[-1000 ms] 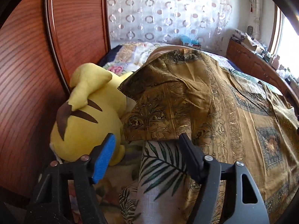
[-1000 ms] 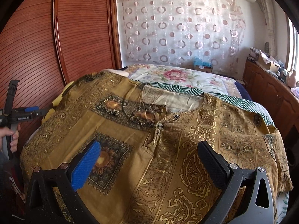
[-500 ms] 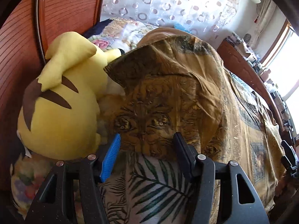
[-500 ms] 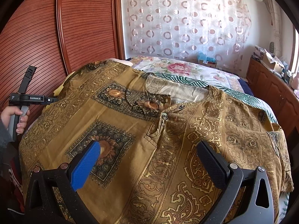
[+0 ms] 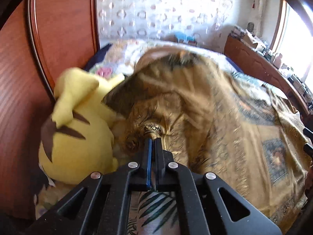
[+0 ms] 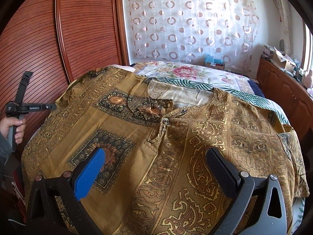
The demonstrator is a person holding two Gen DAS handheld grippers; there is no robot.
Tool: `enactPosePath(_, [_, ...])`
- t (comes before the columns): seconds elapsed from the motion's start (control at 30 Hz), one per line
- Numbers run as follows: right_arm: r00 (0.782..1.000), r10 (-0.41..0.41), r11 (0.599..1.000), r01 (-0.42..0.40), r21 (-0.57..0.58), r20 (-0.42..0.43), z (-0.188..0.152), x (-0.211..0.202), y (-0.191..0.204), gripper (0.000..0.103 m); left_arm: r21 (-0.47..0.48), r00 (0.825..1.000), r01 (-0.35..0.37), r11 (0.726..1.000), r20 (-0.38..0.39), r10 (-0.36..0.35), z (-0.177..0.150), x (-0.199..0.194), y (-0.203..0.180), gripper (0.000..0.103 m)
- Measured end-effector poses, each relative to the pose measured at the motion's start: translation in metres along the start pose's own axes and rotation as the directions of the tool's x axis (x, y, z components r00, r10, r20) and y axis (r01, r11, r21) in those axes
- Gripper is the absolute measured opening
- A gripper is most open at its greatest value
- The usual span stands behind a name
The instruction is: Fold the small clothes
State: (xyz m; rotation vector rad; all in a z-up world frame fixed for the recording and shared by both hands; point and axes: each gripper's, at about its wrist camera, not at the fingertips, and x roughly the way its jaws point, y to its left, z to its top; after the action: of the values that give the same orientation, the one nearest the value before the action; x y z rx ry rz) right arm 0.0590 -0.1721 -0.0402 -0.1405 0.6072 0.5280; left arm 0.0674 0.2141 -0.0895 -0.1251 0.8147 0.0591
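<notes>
A yellow plush (image 5: 78,129) lies beside the shirt (image 6: 176,137) spread on the bed (image 6: 195,76). The left hand-held gripper (image 5: 153,140) pinches the shirt's sleeve edge; the right hand-held gripper (image 6: 156,168) hovers wide over its front.

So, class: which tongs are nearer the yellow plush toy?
Left. The left tongs are shut on the mustard shirt sleeve right beside the yellow plush toy. The right tongs hover open over the shirt's front, away from it.

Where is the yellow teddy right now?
In the left wrist view, the yellow plush toy lies on the left, between the wooden wardrobe and the brown shirt.
</notes>
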Motion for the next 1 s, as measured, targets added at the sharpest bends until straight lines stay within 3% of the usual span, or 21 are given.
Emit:
enactPosePath(0.07, [1.000,-0.003,1.000,0.003,0.003,0.001,0.000,-0.001,-0.002,0.103,0.030,0.999,-0.017,0.999,0.049,0.015,0.007,-0.013,-0.009,0.003])
enactPosePath(0.23, [1.000,-0.016,1.000,0.016,0.008,0.000,-0.001,0.000,-0.004,0.103,0.112,0.990,0.062,0.992,0.117,-0.075,0.033,-0.036,-0.052,0.003])
enactPosePath(0.37, [1.000,-0.030,1.000,0.030,0.000,-0.007,0.002,0.003,-0.005,0.102,0.179,0.978,0.153,0.972,0.113,-0.175,0.037,-0.043,-0.096,0.003])
enactPosePath(0.47, [1.000,-0.031,0.999,0.031,-0.005,0.001,0.005,0.002,-0.003,0.102,0.237,0.972,0.173,0.956,0.115,-0.205,0.028,-0.054,-0.121,0.004])
enactPosePath(0.57, [1.000,-0.015,1.000,0.015,-0.004,0.012,0.003,-0.003,0.001,0.102,0.242,0.965,0.194,0.951,0.128,-0.229,0.022,-0.071,-0.126,0.029])
enactPosePath(0.6, [1.000,-0.013,1.000,0.013,-0.009,0.011,0.002,-0.003,0.002,0.102,0.237,0.965,0.184,0.954,0.144,-0.221,0.020,-0.077,-0.123,0.041])
enactPosePath(0.67, [1.000,-0.010,1.000,0.010,-0.022,0.009,0.000,-0.002,0.005,0.101,0.228,0.965,0.153,0.961,0.177,-0.196,0.015,-0.087,-0.114,0.048])
enactPosePath(0.73, [1.000,0.006,0.999,-0.006,-0.036,0.008,0.002,0.000,0.008,0.098,0.200,0.967,0.116,0.973,0.201,-0.156,0.011,-0.094,-0.102,0.071])
enactPosePath(0.8, [0.999,0.034,0.998,-0.033,-0.053,0.020,0.008,0.002,0.014,0.094,0.162,0.965,0.084,0.983,0.231,-0.121,0.006,-0.099,-0.089,0.076])
enactPosePath(1.0, [0.987,0.136,0.977,-0.118,-0.178,0.091,0.039,0.016,0.052,0.090,0.057,0.962,-0.009,0.998,0.274,-0.007,-0.010,-0.101,-0.048,0.076])
